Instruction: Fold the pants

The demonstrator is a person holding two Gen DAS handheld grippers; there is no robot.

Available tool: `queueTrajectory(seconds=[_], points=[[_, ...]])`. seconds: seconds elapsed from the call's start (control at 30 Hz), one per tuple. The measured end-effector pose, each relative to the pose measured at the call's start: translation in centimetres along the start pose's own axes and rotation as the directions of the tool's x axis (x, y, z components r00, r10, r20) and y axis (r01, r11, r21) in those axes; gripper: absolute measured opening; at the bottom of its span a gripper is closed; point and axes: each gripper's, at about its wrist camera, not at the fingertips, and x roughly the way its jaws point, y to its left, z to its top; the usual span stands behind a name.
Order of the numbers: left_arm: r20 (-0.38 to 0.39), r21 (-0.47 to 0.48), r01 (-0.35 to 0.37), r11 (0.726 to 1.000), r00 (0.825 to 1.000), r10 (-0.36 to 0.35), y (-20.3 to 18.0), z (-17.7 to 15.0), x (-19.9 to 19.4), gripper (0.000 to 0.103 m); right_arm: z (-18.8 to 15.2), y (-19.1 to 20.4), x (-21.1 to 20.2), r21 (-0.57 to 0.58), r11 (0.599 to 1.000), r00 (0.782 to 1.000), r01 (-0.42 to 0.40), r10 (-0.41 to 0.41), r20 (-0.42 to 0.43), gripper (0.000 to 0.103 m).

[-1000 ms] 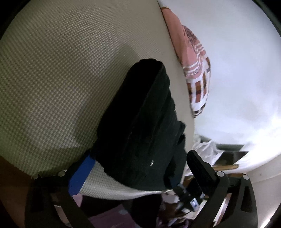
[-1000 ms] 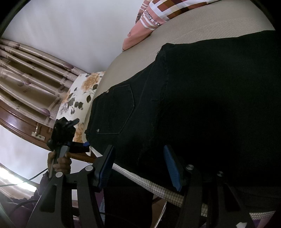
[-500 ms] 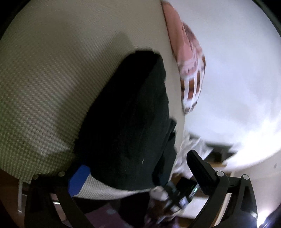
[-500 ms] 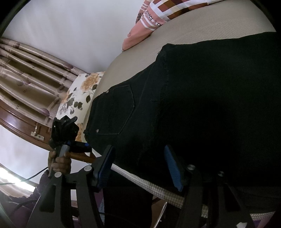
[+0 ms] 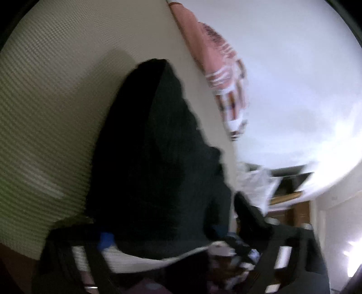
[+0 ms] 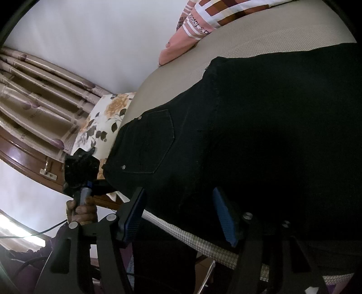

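While black pants (image 6: 260, 140) lie folded on the bed (image 5: 56, 101), left tool (image 5: 172, 239) jaws have just been closing around the waist end, grip unclear in blur; right tool (image 6: 178, 214) open, widening, straddling the edge.

Pink striped shirt (image 6: 203, 20) at bed edge by white wall; floral pillow (image 6: 106, 119) beside curtain (image 6: 40, 90).

Left hand-held gripper (image 5: 172, 228): jaws just closing, blurred, at six o'clock.
Right hand-held gripper (image 6: 178, 214): jaws parted, just opening.
Hand (image 6: 82, 211): gripping the left handle.
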Motion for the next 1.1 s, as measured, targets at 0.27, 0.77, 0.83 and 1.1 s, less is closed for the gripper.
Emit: queueTrajectory(seconds=[0.27,0.77,0.83,1.1], points=[[0.036,-0.111,-0.064,0.992,0.997,0.068,1.5,-0.2,0.0,0.040,-0.1,0.2,0.0,-0.005,1.000,1.000,0.002,-0.002,0.004,0.061],[0.071,-0.004,-0.234,0.972,0.970,0.234,-2.0,-0.5,0.6,0.025,-0.2,0.2,0.0,-0.004,1.000,1.000,0.002,-0.002,0.006,0.061],[0.101,0.051,-0.250,0.967,0.965,0.244,-3.5,-0.8,0.2,0.024,-0.2,0.2,0.0,-0.005,1.000,1.000,0.002,-0.002,0.006,0.061],[0.169,0.185,-0.268,0.945,0.956,0.238,-8.2,-1.9,-0.5,0.024,0.0,0.0,-0.6,0.022,0.999,0.999,-0.028,0.028,0.024,0.059]])
